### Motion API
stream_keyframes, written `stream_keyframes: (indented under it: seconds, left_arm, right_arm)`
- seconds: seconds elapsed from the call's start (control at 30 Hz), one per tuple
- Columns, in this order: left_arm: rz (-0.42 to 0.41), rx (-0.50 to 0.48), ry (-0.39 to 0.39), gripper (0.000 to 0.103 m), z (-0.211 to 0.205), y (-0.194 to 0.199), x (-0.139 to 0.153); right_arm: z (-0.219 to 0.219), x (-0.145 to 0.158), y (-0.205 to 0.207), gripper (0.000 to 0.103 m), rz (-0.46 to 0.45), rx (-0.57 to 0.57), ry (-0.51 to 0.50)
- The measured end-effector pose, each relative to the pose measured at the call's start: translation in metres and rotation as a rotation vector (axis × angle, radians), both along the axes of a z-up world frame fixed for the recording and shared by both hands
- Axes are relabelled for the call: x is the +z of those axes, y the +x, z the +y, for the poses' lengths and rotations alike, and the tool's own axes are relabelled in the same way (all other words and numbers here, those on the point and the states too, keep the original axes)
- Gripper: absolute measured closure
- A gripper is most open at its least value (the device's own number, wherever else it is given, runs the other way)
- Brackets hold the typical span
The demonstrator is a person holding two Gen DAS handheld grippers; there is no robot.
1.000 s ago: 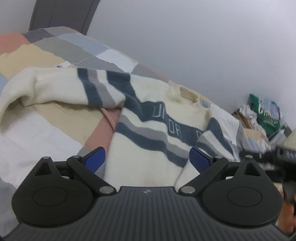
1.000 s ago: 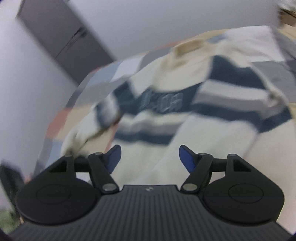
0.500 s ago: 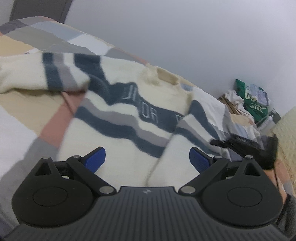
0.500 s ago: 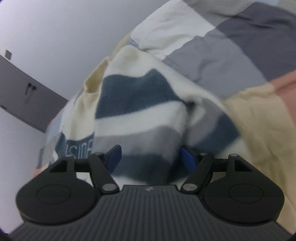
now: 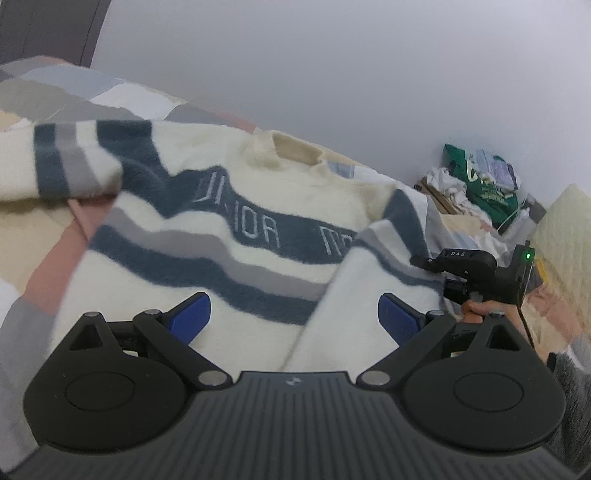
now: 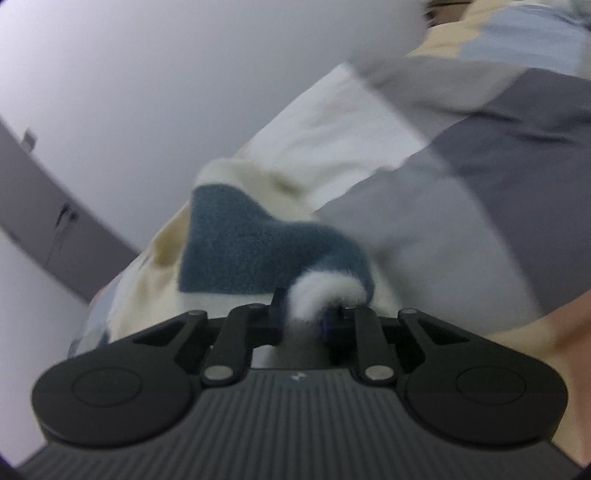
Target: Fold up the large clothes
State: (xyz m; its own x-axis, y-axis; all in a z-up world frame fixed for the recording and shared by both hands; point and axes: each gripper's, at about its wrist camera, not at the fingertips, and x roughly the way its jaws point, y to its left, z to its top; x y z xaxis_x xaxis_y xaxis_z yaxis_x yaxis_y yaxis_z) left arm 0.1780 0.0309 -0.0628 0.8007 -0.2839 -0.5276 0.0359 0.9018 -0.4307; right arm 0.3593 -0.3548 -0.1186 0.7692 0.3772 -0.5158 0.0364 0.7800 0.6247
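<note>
A cream sweater (image 5: 207, 258) with navy and grey stripes lies face up on a patchwork bedspread (image 5: 51, 96), collar toward the wall. Its one sleeve (image 5: 373, 266) is folded across the body; the other sleeve (image 5: 59, 166) stretches left. My left gripper (image 5: 293, 319) is open and empty, hovering over the lower body of the sweater. My right gripper (image 6: 306, 317) is shut on a fold of the sweater sleeve (image 6: 258, 254) at the sweater's right edge. It also shows in the left wrist view (image 5: 465, 269), beside the folded sleeve.
A pile of clothes and a green bag (image 5: 480, 184) sits by the wall past the bed's far right corner. A dark door (image 5: 48, 29) stands at the far left. The bedspread (image 6: 480, 166) extends right of the sweater.
My right gripper has closed on the edge of the folded sleeve. My left gripper has drifted slightly, staying open over the sweater body.
</note>
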Motion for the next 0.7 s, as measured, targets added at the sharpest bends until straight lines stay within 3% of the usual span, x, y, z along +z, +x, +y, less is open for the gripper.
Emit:
stream_keyframes:
  seconds: [0.1, 0.23, 0.4, 0.6, 0.7]
  left_arm:
    - [0.017, -0.016, 0.020, 0.004, -0.004, 0.003, -0.006]
    - [0.032, -0.023, 0.038, 0.004, -0.007, 0.003, -0.012]
    - [0.030, -0.013, 0.075, 0.004, -0.011, -0.003, -0.011]
    - [0.020, 0.024, 0.083, 0.004, -0.006, -0.011, -0.004]
    - [0.010, 0.033, 0.092, 0.004, -0.003, -0.014, -0.001]
  right_arm:
    - [-0.002, -0.005, -0.002, 0.083, 0.009, 0.004, -0.030]
    - [0.016, 0.011, -0.011, 0.079, 0.011, 0.020, -0.165]
    - [0.032, 0.029, -0.039, 0.045, 0.011, 0.075, -0.278]
    - [0.058, 0.062, -0.086, 0.043, -0.036, 0.115, -0.337]
    - [0.076, 0.075, -0.115, 0.043, -0.076, 0.150, -0.302]
